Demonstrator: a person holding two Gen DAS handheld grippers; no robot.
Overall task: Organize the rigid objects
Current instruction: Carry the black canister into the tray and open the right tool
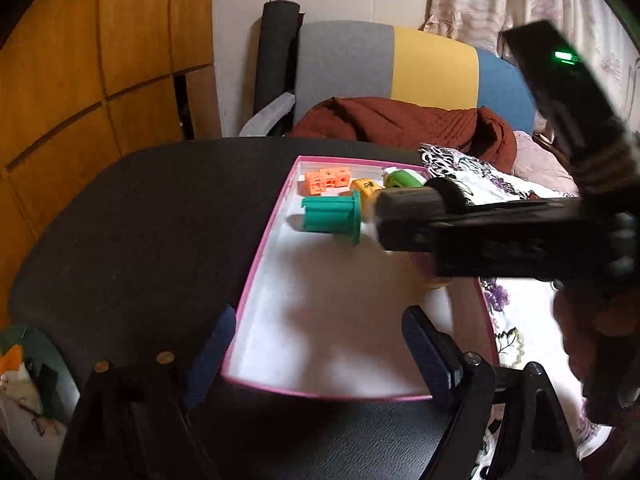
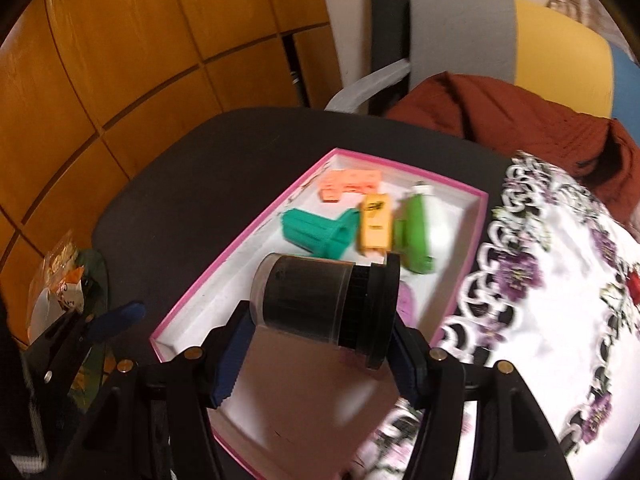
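Right tongs are clenched on a dark cylindrical jar with a black ribbed lid, which lies sideways between the blue pads above the pink-edged white tray. Left tongs stand released, nothing between the blue fingers, over the near end of that tray. At the tray's 12 o'clock end lie orange cubes; a teal flanged piece, a yellow box and a green tool lie side by side below them. This tray rests on the dark round bench, with a flowered cloth at 3 o'clock.
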